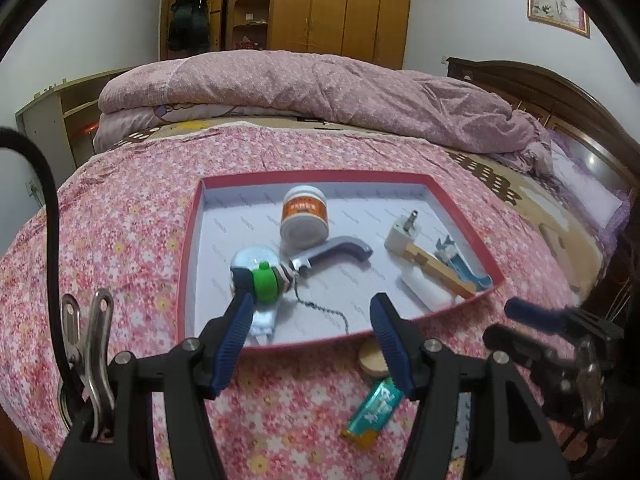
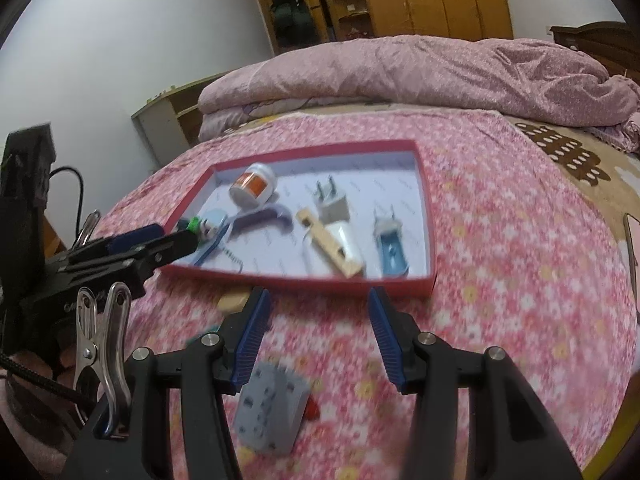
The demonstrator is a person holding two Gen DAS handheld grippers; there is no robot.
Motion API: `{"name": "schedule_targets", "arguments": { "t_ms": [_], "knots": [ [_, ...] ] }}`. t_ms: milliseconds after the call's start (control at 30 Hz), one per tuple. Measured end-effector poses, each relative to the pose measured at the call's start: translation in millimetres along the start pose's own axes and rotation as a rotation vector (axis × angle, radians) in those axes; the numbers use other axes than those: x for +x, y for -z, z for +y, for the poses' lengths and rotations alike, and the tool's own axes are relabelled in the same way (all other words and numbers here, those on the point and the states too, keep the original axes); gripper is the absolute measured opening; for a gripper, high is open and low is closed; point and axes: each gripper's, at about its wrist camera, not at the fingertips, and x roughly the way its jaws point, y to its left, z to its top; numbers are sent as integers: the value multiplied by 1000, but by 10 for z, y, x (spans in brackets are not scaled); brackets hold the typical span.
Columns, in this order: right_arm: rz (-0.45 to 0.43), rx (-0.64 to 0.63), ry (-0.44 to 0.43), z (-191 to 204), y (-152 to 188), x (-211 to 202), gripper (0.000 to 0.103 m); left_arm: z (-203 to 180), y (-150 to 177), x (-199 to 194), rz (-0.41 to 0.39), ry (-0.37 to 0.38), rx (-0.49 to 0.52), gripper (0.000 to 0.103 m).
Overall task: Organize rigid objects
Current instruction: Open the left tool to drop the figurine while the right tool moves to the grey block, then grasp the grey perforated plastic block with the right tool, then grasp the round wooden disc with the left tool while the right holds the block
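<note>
1. The left gripper (image 1: 312, 312) hangs released, its blue fingers (image 1: 236, 332) spread wide with nothing between them, over the near edge of the red tray (image 1: 192, 240).
2. Just ahead of its left finger, inside the tray, lies a green-and-white toy (image 1: 262, 276) with a thin chain; beyond that sit a white jar (image 1: 304, 216) and a grey handle (image 1: 336, 252).
3. Ahead to its right lie a white plug (image 1: 402, 232), a wooden stick (image 1: 440, 268) and a blue-and-white piece (image 1: 460, 264).
4. Under its right finger, outside the tray, lie a wooden disc (image 1: 370, 356) and a teal packet (image 1: 372, 408) on the floral bedspread (image 1: 120, 240).
5. The right gripper (image 2: 316, 320) is also released and empty, short of the tray's near rim; a grey power adapter (image 2: 272, 412) lies on the bedspread below its left finger.
</note>
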Motion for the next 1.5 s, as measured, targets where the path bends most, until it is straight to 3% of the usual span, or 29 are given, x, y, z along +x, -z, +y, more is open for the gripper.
{"name": "schedule_targets", "arguments": {
  "t_ms": [400, 667, 900, 1233, 1500],
  "knots": [
    [96, -107, -39, 345, 435, -17, 52, 15, 228, -98, 18, 11, -17, 64],
    [113, -190, 39, 498, 595, 86, 52, 14, 298, -56, 38, 15, -25, 64],
    [98, -193, 47, 497, 630, 86, 51, -34, 321, -11, 53, 23, -20, 64],
    [56, -129, 42, 317, 540, -35, 46, -195, 344, 145, 95, 41, -12, 64],
    [47, -80, 155, -46, 457, -104, 46, -389, 307, 309, 97, 28, -12, 63]
  ]
}}
